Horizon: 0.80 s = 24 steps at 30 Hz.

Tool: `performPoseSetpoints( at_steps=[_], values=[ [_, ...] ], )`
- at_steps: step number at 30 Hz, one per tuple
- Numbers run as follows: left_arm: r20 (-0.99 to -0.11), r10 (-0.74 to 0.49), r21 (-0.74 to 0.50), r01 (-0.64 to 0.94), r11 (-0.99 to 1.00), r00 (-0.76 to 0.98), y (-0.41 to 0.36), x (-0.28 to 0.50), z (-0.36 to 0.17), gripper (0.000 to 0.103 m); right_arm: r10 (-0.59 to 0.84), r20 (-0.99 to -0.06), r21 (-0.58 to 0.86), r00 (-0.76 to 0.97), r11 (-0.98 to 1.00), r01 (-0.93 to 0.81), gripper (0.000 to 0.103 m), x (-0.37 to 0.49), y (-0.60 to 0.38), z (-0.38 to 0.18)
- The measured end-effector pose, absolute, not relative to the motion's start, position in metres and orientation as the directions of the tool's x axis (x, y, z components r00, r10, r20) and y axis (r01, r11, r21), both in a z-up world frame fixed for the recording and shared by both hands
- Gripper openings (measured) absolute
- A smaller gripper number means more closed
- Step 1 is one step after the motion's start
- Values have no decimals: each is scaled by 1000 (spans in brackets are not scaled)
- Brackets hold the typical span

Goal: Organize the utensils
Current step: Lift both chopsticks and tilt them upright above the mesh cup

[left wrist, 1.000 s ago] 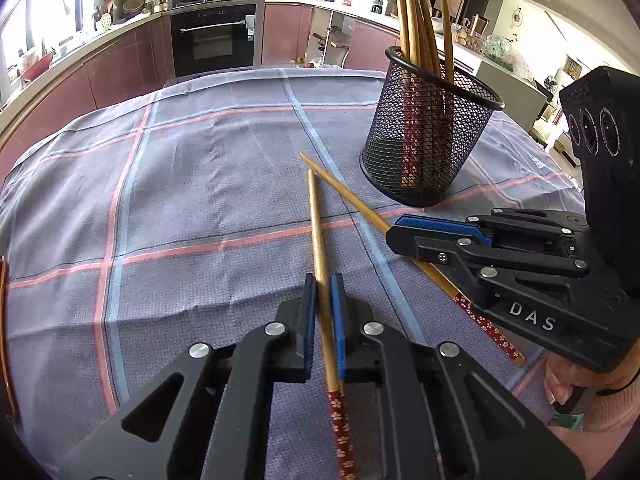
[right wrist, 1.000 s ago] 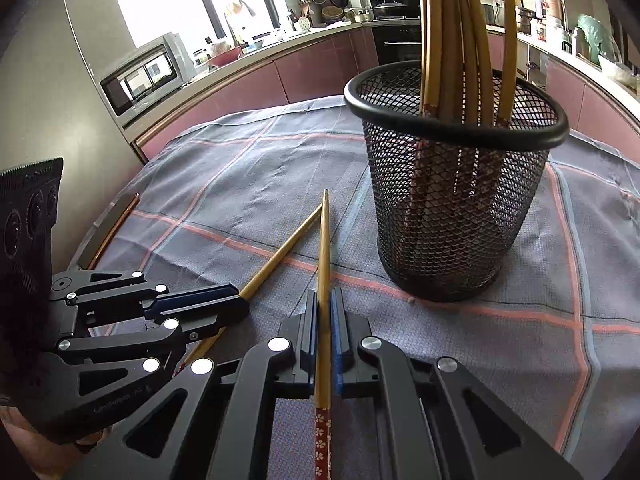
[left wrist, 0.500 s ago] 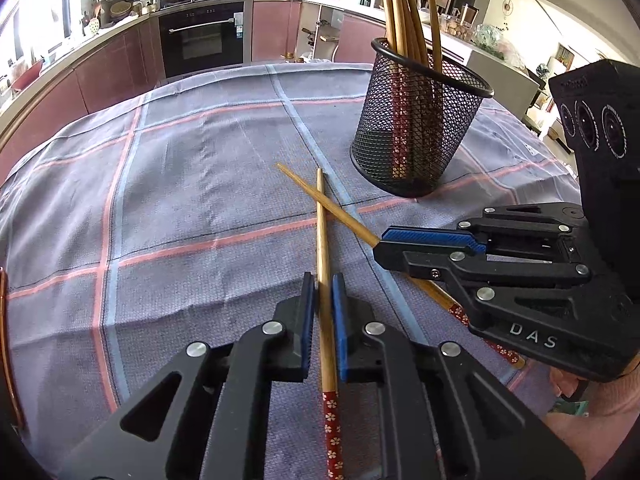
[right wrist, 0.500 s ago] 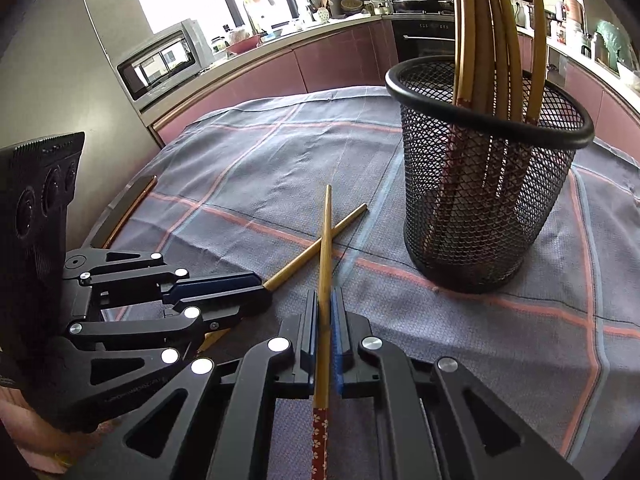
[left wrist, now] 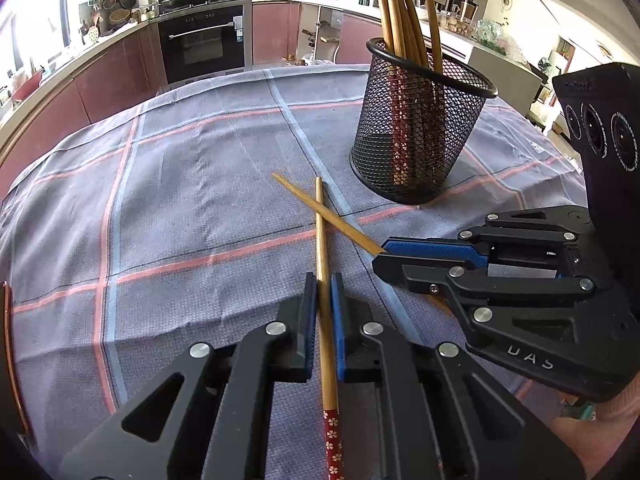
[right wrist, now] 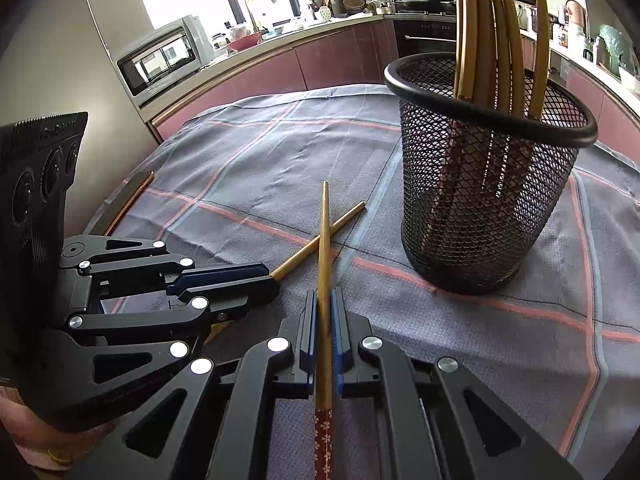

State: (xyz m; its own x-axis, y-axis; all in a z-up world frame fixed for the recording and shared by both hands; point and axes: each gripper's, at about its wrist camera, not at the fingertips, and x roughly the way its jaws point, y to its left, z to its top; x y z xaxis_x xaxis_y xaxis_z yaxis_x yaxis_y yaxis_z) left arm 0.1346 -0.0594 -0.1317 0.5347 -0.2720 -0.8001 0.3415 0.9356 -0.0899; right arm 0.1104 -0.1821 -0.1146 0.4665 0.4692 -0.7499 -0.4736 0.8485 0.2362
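A black wire-mesh cup (left wrist: 420,128) stands upright on a table covered by a grey-blue checked cloth (left wrist: 180,208) with pink and pale blue lines. Inside the cup stand several bamboo chopsticks (left wrist: 400,8), patterned red ends down, bare tips fanning out above the rim.

Just in front of the cup, two more chopsticks cross in an X. The left gripper (left wrist: 324,308) has its blue-padded jaws closed narrowly around one chopstick (left wrist: 322,256), which runs straight forward from the jaws; its red flower-printed end trails back beneath the gripper body. The right gripper (right wrist: 324,320) pinches the second chopstick (right wrist: 324,248) the same way, tip pointing forward, red patterned end behind the jaws.

In the left wrist view, the right gripper (left wrist: 384,258) enters from the right, its chopstick (left wrist: 316,210) angling leftward across the held one, and the cup sits to the upper right. A dark oven (left wrist: 202,46) and pink cabinets line the far wall.

In the right wrist view, the left gripper (right wrist: 272,278) comes in from the left, its chopstick (right wrist: 320,240) slanting toward the cup (right wrist: 484,184), which looms large and close on the right. Only this view shows a microwave (right wrist: 160,60) on the counter beside a bright window, and a strip of bare table edge (right wrist: 128,200) beyond the cloth. Whether the crossed chopsticks touch each other or the cloth cannot be told.
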Motion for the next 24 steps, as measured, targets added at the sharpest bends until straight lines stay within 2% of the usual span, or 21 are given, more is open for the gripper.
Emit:
performPoseSetpoints(
  at_steps=[24],
  values=[
    [-744,-318,-132,337,932,588,-52,117,-98,7,532,-665,273,523,826,-493,6,91,-202,-82]
  ],
)
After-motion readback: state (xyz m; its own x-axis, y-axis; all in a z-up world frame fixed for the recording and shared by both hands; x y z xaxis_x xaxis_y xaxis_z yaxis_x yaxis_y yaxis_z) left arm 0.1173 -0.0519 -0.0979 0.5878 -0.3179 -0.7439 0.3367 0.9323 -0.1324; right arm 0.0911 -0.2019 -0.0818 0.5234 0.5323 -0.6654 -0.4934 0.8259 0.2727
